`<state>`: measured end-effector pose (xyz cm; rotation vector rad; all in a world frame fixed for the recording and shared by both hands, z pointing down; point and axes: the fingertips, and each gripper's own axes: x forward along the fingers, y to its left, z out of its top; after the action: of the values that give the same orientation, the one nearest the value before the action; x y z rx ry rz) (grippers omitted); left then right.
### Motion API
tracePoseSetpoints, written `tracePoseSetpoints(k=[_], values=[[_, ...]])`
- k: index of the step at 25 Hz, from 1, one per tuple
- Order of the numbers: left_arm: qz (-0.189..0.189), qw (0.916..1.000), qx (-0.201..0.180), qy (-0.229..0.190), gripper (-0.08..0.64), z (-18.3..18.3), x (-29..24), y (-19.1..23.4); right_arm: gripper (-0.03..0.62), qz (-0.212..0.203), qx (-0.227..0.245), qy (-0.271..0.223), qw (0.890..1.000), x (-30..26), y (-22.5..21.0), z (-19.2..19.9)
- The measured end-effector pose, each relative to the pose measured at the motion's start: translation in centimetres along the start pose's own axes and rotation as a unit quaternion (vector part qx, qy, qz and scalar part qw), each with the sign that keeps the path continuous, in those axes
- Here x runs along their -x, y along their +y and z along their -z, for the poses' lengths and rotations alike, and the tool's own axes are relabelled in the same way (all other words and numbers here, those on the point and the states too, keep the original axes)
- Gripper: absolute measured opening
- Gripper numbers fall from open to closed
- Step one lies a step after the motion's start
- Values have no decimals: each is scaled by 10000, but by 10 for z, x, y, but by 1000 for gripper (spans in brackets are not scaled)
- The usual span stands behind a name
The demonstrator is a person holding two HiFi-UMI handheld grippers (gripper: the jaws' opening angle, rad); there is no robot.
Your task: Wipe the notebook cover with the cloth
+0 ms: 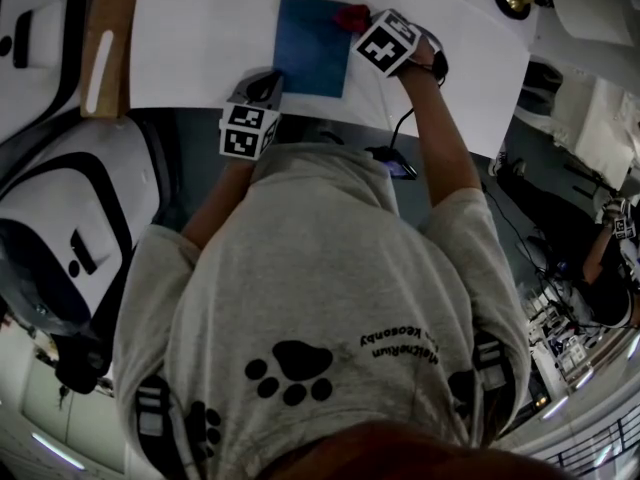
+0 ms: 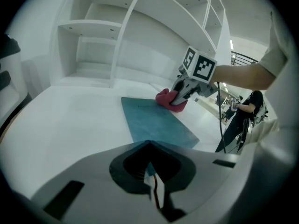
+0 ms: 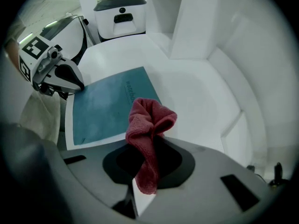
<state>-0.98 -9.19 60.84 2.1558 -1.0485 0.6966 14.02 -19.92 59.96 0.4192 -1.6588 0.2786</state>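
A blue notebook [image 1: 313, 45] lies flat on the white table [image 1: 200, 38]. My right gripper [image 1: 372, 30] is shut on a red cloth [image 1: 352, 16], which sits at the notebook's far right corner. In the right gripper view the cloth [image 3: 147, 125] bunches up out of the jaws of the gripper [image 3: 145, 167], above the notebook [image 3: 110, 106]. My left gripper [image 1: 265, 86] has its jaws together, with its tip at the notebook's near left corner. In the left gripper view the gripper [image 2: 149, 146] points along the notebook [image 2: 156, 120] toward the cloth [image 2: 169, 98].
White open shelves [image 2: 117, 41] stand behind the table. A wooden board [image 1: 108, 38] lies along the table's left edge, with a large white machine [image 1: 60, 198] beside it. A black cable [image 1: 400, 128] hangs from the right gripper. Another person [image 2: 247, 111] stands beyond the table.
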Motion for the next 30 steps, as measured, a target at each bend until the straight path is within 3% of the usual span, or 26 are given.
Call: tracePoseSetpoints(k=[5, 10, 20, 30], values=[[41, 10000, -8, 40, 12, 2, 2, -1, 61, 160, -239, 199, 9994, 6, -7, 25], [105, 9999, 20, 59, 12, 6, 5, -1, 61, 246, -339, -194, 9989, 24, -2, 4], [145, 9998, -25, 94, 12, 11, 4, 0, 61, -66, 505, -912, 9945, 35, 56, -90], [158, 9998, 10, 81, 12, 3, 5, -4, 61, -406, 981, -985, 9895, 20, 92, -129]])
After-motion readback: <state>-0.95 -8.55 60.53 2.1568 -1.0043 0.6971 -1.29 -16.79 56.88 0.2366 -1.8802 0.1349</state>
